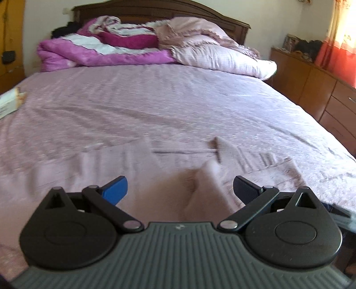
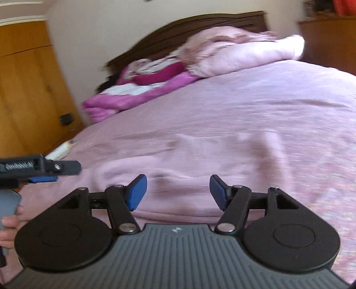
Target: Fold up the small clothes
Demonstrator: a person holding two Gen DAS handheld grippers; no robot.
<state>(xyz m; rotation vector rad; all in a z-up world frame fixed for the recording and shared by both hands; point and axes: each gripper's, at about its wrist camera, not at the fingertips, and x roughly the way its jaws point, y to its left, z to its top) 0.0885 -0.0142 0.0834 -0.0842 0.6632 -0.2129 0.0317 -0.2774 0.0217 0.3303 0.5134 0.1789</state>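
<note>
A small pale pink garment [image 1: 189, 177] lies flat on the pink bedspread [image 1: 155, 106], blurred, with a dark mark near its upper edge. My left gripper [image 1: 180, 189] is open just above its near part, empty. In the right wrist view the same garment [image 2: 178, 169] lies ahead, and my right gripper [image 2: 178, 191] is open over its near edge, empty. The left gripper [image 2: 44, 172] shows at the left of that view, held by a hand; both views are motion-blurred.
Rumpled magenta and pink quilts [image 1: 106, 49] and a pillow [image 1: 222, 57] lie by the dark headboard [image 1: 160, 6]. A wooden dresser [image 1: 322, 89] stands right of the bed, a wardrobe [image 2: 26, 84] left. A small box [image 1: 11, 102] sits at the bed's left edge.
</note>
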